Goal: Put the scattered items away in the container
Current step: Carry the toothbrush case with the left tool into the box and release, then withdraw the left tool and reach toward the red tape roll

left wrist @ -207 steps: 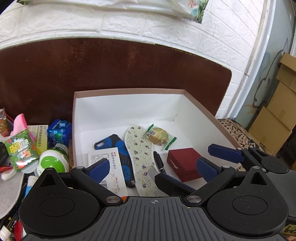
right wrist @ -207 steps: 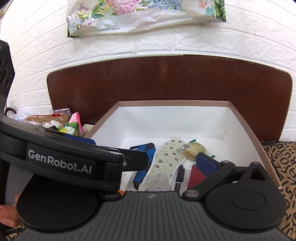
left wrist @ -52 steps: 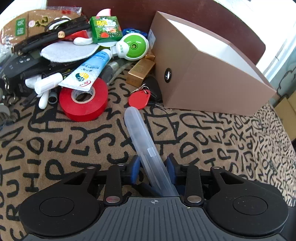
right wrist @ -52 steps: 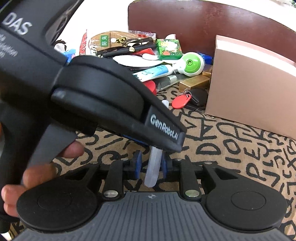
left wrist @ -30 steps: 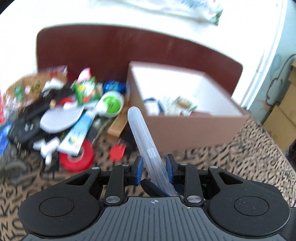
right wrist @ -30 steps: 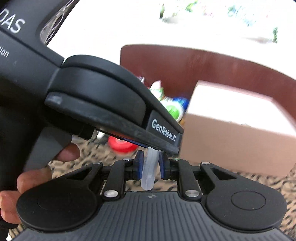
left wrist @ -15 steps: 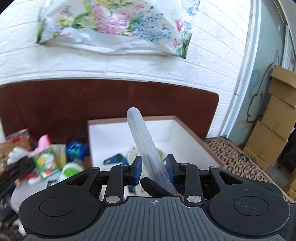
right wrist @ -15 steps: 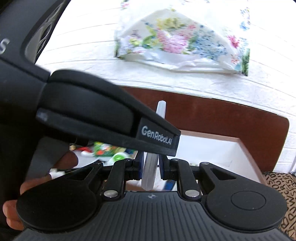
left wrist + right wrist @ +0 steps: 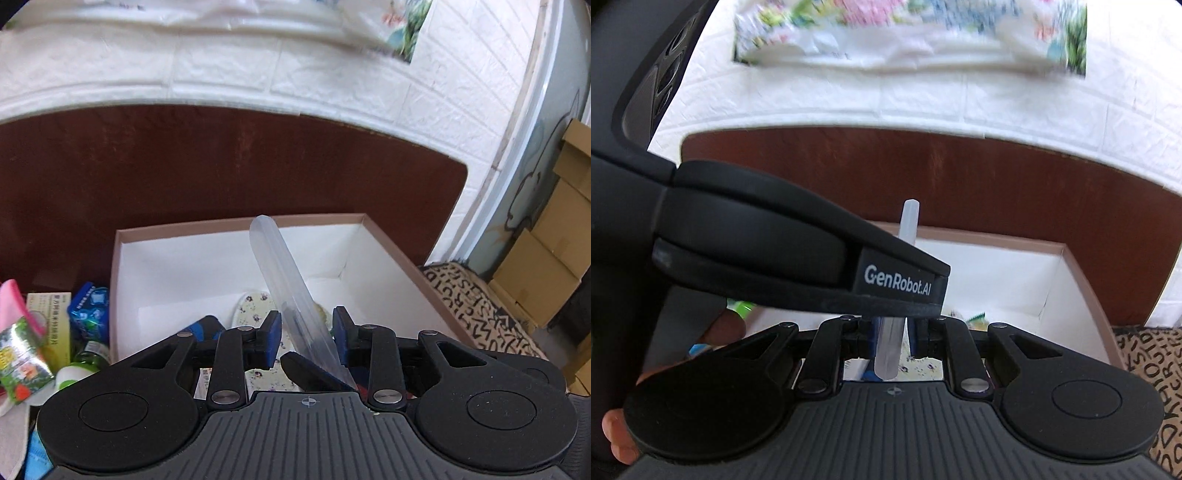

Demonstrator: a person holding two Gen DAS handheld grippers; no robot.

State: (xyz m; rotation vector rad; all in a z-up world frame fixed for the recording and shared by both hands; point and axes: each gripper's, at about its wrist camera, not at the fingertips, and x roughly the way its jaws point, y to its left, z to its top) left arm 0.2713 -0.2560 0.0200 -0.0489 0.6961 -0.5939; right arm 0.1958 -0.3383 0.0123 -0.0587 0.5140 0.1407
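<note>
Above the box (image 9: pixel 236 226), with left gripper (image 9: pixel 306 332) and right gripper (image 9: pixel 892 332) both clamped on the translucent tube (image 9: pixel 280 273), treat carry as complete; next, lower toward the insole (image 9: pixel 255 306) and part both together.

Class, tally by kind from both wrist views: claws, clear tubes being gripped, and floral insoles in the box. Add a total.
Claws: 2 (left claw, right claw)
Clear tube: 1
Floral insole: 1
Total: 4
</note>
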